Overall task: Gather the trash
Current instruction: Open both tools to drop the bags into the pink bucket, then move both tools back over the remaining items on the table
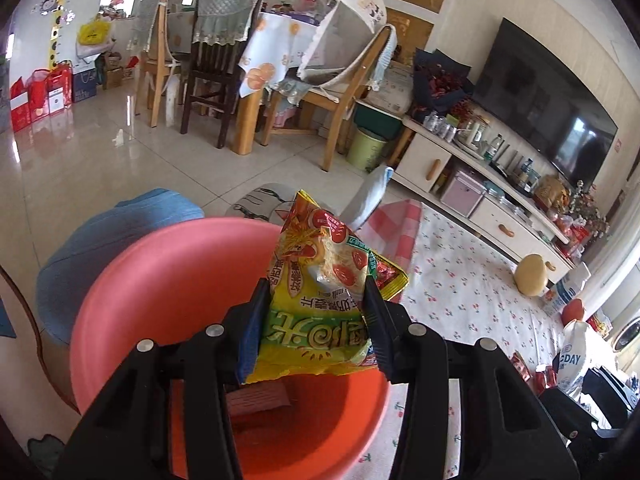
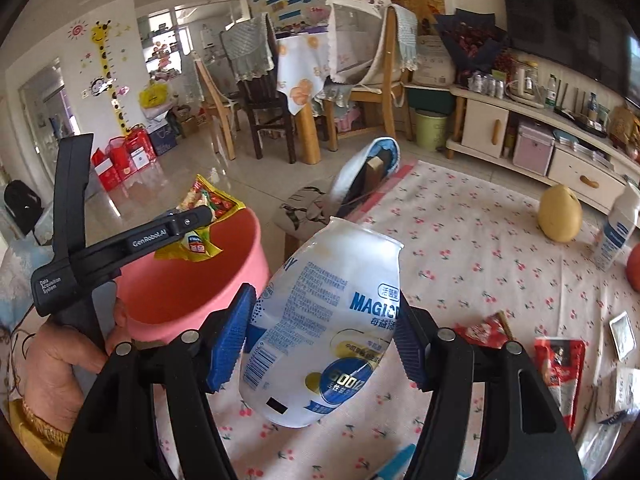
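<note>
Left hand-held gripper [image 1: 316, 320] is clamped on a yellow snack wrapper [image 1: 324, 288], holding it just above the open pink bucket [image 1: 160, 280]. Right hand-held gripper [image 2: 324, 340], beside the bucket over the cherry-print counter [image 2: 480, 280], pinches a white drink bottle [image 2: 320, 320] between its blue pads [image 2: 230, 340].

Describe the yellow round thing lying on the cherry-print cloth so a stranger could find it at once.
Start at the long white TV cabinet under the dark screen, then drop to the cherry-print cloth spread in front of it. Near the cloth's far edge sits a pale yellow pear, alone and whole. Unlike the white bottle and red wrappers nearby, it carries no printing.
</note>
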Demonstrator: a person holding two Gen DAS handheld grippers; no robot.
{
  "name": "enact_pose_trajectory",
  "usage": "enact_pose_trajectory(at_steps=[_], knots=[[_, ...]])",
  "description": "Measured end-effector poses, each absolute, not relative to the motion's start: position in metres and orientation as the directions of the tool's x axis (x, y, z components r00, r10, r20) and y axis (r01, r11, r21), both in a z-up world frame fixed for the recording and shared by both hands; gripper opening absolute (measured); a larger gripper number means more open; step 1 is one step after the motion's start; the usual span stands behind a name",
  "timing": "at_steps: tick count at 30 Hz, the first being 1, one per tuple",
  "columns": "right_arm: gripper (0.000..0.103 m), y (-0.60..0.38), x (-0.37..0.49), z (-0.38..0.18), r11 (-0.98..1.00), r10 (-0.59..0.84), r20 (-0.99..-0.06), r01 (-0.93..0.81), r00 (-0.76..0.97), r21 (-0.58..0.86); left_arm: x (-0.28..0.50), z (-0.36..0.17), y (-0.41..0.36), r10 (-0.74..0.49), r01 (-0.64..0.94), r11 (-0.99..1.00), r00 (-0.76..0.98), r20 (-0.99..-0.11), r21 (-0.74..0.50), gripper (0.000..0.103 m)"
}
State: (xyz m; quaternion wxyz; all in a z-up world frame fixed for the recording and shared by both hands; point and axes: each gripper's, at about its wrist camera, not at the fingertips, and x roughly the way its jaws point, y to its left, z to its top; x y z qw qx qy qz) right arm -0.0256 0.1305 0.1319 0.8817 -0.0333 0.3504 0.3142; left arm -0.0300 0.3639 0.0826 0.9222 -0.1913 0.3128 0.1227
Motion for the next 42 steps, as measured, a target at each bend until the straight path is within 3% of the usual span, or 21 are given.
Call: enact_pose_trajectory(at_steps=[16,19,20,23,34,42], knots=[[0.067,0.250,-0.007,0.114,0.696,0.569,-0.692,-0.708,0.445,0.118,-0.035,0.071,0.414,0.230,-0.482,0.846,0.716,-0.659,-0.228,0.048],[0.075,0.253,-0.005,0.106,0.694,0.562,-0.707,-0.710,0.429,0.121,-0.036,0.072,0.418,0.251,-0.504,0.833,0.712,-0.655,-0.228,0.064],[0.082,0.253,-0.005,0.104,0.702,0.553,-0.708,-0.703,0.439,0.112,-0.038,0.074,0.420,0.253,-0.504,0.830,0.722,-0.644,-0.240,0.070],[0.083,0.245,-0.008,0.103,0.714,0.553,-0.701,-0.690,0.451,0.120,-0.039,0.077,0.420,0.265,-0.511,0.826,0.726,-0.634,-0.240,0.082],[0.089,0.188,-0.013,0.112,0.807,0.501,-0.664,-0.576,0.555,0.128,-0.039,0.077,0.420,0.269,-0.520,0.817,0.725,-0.634,-0.249,0.084],[0.091,0.141,-0.022,0.104,0.865,0.428,-0.678,-0.489,0.597,0.115,-0.030,0.082,0.393,0.315,-0.501,0.856,0.702,-0.639,-0.128,0.092]])
